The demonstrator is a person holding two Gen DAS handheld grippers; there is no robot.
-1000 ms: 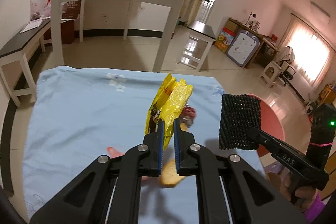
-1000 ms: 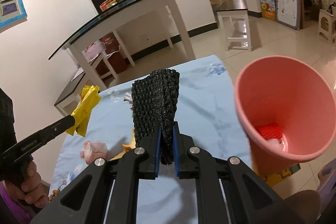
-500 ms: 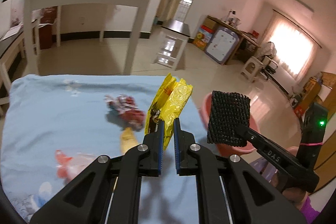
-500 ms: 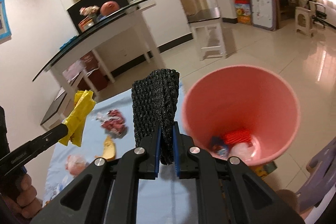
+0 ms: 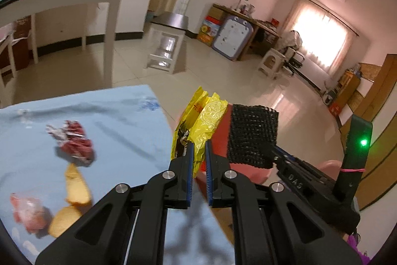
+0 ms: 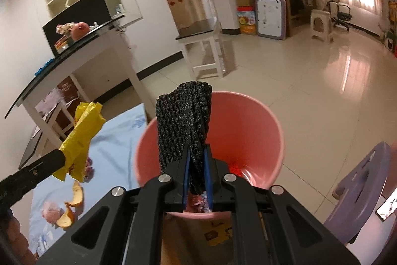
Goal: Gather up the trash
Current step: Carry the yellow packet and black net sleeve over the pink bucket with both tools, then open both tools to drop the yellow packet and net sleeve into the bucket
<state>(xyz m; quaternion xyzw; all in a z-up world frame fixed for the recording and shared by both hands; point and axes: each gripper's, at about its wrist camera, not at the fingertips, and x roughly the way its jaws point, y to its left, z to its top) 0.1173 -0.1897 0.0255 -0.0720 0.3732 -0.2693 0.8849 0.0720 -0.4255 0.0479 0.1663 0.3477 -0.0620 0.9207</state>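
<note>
Right wrist view: black foam net pinched by right gripper over pink bin; yellow wrapper pinched by left gripper.

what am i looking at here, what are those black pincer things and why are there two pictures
Those are two hand-held grippers, one in each of a person's hands, each with a camera looking along its fingers. So one picture is from the left gripper, the other from the right gripper.

The left one is shut on a yellow wrapper. The right one is shut on a black foam net, seen over the mouth of a pink bin that already has some trash inside.

Still lying on the blue tablecloth: a crumpled red wrapper, orange peels and a pinkish bag.
</note>
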